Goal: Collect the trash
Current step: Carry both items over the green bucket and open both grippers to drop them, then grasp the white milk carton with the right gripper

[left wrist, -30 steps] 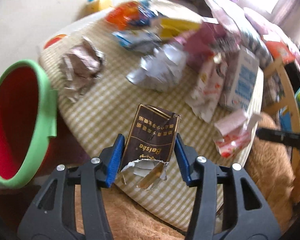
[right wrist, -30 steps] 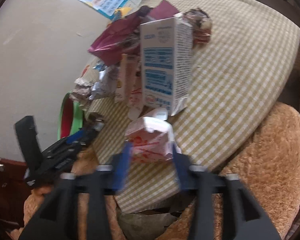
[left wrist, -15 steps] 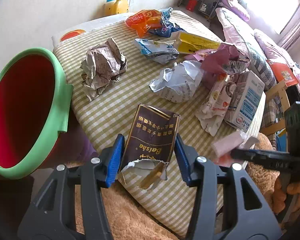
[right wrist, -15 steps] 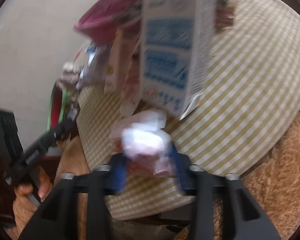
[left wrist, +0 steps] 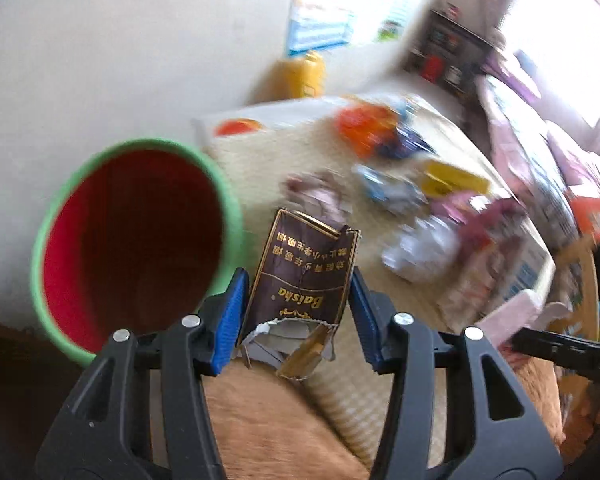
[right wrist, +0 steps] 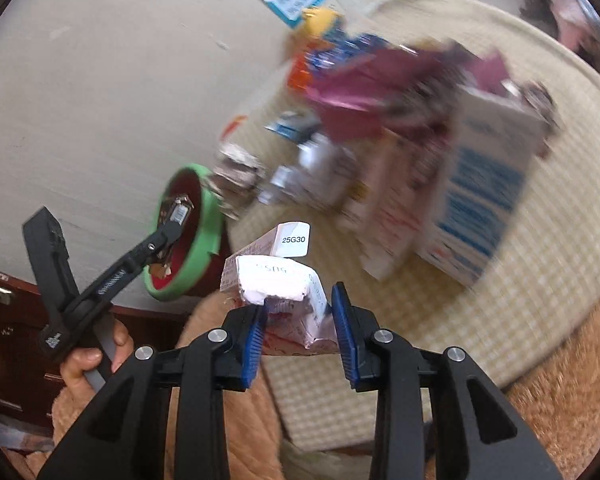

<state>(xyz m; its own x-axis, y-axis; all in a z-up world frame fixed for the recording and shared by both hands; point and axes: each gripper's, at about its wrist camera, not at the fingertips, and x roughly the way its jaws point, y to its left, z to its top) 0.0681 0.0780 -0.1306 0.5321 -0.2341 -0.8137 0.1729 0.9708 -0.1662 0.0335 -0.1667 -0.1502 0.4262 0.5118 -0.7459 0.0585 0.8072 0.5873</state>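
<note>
On the checked tablecloth lies a blurred heap of wrappers, with a white-and-blue carton the biggest piece among them. Beside the table's edge stands the red bin with a green rim, its mouth tilted toward the left camera. Between the blue pads of the left gripper sits a dark brown torn cigarette pack, clamped and lifted clear of the cloth, just beside the bin's rim. Over the table edge, the right gripper has just been closing and now pinches a crumpled pink-and-white carton between its pads, narrower than the left's grip
</note>
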